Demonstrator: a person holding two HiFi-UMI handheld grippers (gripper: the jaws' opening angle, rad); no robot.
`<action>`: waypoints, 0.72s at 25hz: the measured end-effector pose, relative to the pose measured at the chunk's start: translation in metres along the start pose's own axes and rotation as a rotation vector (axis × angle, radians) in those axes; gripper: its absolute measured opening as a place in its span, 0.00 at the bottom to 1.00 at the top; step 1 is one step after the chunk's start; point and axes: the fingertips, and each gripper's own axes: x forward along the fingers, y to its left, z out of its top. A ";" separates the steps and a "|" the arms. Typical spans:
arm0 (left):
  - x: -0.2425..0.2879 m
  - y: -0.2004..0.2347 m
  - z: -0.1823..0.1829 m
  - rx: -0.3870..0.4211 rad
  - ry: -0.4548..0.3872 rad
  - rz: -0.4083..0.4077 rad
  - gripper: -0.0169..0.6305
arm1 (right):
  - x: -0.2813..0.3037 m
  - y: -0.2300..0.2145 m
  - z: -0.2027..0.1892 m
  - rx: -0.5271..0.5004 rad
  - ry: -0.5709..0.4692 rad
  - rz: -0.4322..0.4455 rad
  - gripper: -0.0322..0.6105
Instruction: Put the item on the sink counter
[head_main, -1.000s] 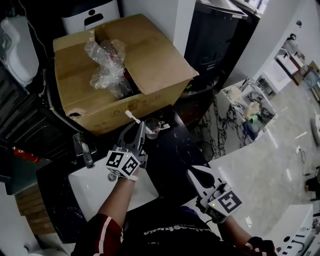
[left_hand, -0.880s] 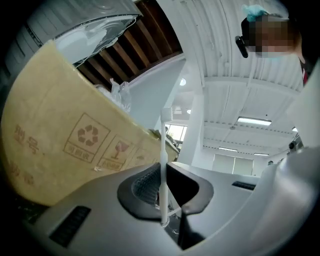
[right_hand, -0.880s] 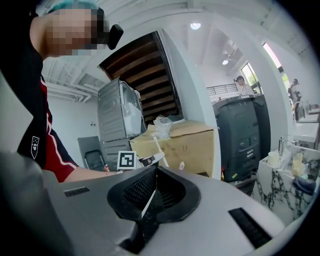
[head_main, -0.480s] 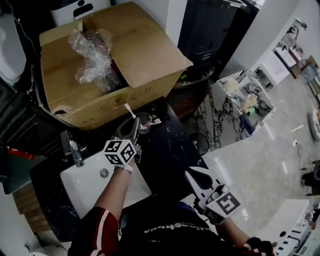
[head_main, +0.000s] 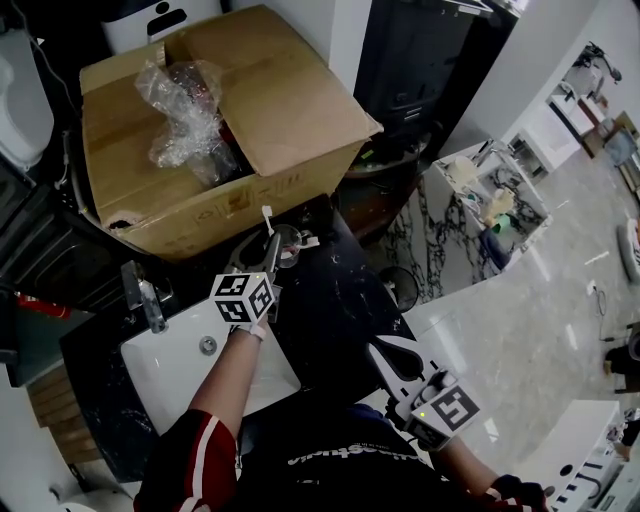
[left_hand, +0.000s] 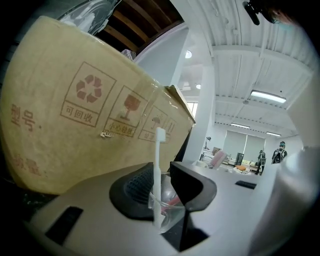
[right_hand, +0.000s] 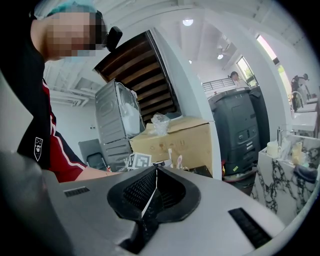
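Now, on black counter (head_main: 335, 305) by cardboard box (head_main: 195, 218): left tool (left_hand: 161, 175) just opening around cup (left_hand: 164, 215), right tool (right_hand: 154, 175) clenched.

An open cardboard box (head_main: 200, 215) holding crumpled clear plastic (head_main: 180, 110) stands beyond the faucet (head_main: 146, 300).

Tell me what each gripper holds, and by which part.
Nothing. The left gripper has just been opening its jaws, the toothbrush loose between them, standing in the clear cup. The right gripper is shut, empty.

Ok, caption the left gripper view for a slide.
Left gripper, jaws just opening, straddles a clear cup holding a white toothbrush, in front of a cardboard box.
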 end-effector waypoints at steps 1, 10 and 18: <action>0.000 0.000 0.000 0.003 0.002 0.002 0.19 | 0.000 0.001 0.000 0.003 -0.001 0.002 0.11; -0.026 -0.001 0.013 0.029 -0.020 0.002 0.30 | -0.001 0.009 0.004 -0.007 -0.017 0.012 0.11; -0.120 0.001 0.078 0.199 -0.125 0.042 0.26 | 0.027 0.040 0.028 -0.073 -0.052 0.116 0.11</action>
